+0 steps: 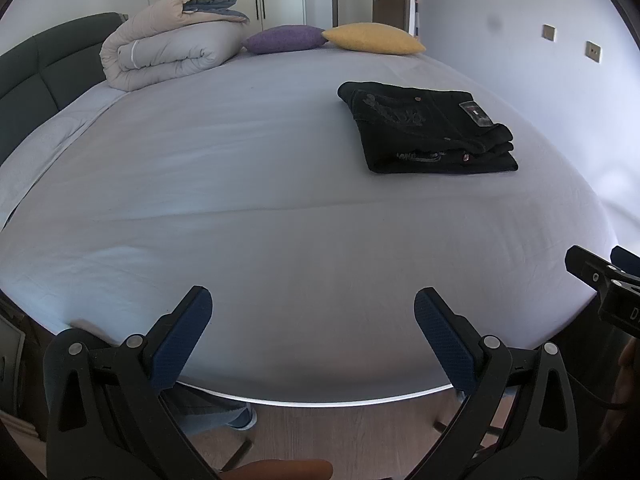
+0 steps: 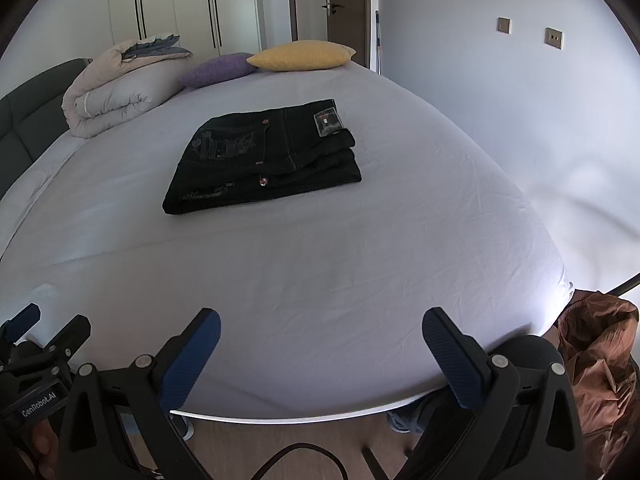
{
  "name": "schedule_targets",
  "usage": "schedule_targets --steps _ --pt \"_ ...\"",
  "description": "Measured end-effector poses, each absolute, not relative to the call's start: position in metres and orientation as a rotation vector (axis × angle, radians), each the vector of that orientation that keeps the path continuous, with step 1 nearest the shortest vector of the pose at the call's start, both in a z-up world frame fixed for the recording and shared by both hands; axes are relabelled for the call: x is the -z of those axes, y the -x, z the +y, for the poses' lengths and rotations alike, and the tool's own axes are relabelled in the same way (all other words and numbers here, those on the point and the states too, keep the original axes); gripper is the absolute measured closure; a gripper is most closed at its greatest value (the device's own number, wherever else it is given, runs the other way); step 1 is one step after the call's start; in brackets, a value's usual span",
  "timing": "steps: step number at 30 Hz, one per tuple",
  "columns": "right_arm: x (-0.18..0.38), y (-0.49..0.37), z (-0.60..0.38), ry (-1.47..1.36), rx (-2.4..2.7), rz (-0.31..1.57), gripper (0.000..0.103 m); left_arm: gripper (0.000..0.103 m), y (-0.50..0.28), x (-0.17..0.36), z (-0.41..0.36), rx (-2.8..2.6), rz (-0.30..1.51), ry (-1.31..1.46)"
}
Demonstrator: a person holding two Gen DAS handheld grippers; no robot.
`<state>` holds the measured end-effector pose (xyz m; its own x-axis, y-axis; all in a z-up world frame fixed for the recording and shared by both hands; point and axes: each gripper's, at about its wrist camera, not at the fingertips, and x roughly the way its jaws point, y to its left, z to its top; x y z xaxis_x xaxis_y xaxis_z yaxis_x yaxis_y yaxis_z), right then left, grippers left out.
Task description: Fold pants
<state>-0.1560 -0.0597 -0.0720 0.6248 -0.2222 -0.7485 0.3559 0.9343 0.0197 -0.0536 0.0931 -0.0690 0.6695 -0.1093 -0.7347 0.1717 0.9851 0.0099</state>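
Resting folded on the bed (image 2: 360, 280), pants (image 2: 264, 160) look finished — left claw (image 1: 312, 336) and right claw (image 2: 320, 356) released, well clear.

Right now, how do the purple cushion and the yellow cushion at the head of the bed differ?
The purple cushion sits nearer the rolled duvet; the yellow cushion sits nearer the door-side wall. The yellow cushion's corner overlaps the purple cushion and looks larger and flatter. Both are plain, lie flat and touch each other.

One folded pants (image 2: 262, 158); two cushions: purple (image 2: 218, 69), yellow (image 2: 302, 55); one rolled duvet (image 2: 120, 88); two wall plates (image 2: 504, 25)
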Motion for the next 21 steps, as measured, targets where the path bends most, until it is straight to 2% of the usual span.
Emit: schedule_targets --steps 21 --pt "0.0724 0.156 -0.0586 -0.164 0.331 0.832 0.0 0.0 0.0509 0.0715 0.096 0.154 0.834 -0.075"
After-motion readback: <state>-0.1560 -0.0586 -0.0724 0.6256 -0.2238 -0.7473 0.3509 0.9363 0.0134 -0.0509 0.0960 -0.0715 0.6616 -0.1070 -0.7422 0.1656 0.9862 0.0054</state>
